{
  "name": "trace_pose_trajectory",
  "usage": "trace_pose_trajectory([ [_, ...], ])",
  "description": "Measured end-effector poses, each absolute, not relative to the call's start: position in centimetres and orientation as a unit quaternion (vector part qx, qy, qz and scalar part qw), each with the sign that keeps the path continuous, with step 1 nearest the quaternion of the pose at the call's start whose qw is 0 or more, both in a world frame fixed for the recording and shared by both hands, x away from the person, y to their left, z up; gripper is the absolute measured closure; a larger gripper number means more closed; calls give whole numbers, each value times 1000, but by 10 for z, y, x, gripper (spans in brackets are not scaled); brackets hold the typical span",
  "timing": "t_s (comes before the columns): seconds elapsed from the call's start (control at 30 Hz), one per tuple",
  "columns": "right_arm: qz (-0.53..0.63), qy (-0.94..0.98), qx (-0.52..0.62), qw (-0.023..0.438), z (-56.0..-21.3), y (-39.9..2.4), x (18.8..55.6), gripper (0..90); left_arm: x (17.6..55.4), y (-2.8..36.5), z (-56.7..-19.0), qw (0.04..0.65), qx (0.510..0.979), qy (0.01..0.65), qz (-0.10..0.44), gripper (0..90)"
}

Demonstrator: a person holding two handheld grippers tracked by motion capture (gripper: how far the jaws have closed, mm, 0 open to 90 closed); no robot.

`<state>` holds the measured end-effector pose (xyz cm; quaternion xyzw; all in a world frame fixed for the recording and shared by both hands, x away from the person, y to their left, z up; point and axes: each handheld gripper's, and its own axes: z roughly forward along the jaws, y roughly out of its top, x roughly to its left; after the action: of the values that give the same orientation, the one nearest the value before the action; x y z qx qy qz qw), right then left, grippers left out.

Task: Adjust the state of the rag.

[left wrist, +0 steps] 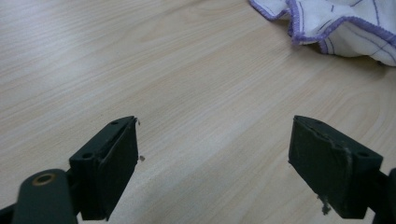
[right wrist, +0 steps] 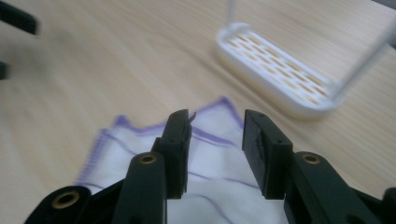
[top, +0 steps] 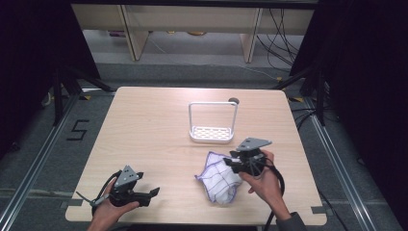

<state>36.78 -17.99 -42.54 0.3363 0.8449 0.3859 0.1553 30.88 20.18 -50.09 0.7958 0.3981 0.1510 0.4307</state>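
Note:
A crumpled white cloth (top: pixel 219 180) with purple edging and lines lies on the wooden table (top: pixel 149 125), near the front right. My right gripper (top: pixel 232 163) hovers at the cloth's upper right edge, held by a hand. In the right gripper view its jaws (right wrist: pixel 217 126) stand apart just above the cloth (right wrist: pixel 140 154), with nothing pressed between the pads. My left gripper (top: pixel 153 194) rests near the front left of the table. Its jaws (left wrist: pixel 215 149) are wide open over bare wood, and the cloth's edge (left wrist: pixel 345 23) lies ahead to the right.
A white rack (top: pixel 213 135) with a perforated base and a tall loop frame stands at mid table, just beyond the cloth; its base (right wrist: pixel 261 79) lies close ahead of the right gripper. A small dark round object (top: pixel 234 101) sits behind it. Shelving and cables lie past the table.

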Motion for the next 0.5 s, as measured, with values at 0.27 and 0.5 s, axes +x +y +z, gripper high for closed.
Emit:
trace_pose_trajectory([
  [0.27,345,893,272,98,-448,-116,344,530,309,203,-500,428,799,394,152,157],
  [0.5,295,916,241,126,-472,-95,351,757,309,203,-500,427,799,394,151,157],
])
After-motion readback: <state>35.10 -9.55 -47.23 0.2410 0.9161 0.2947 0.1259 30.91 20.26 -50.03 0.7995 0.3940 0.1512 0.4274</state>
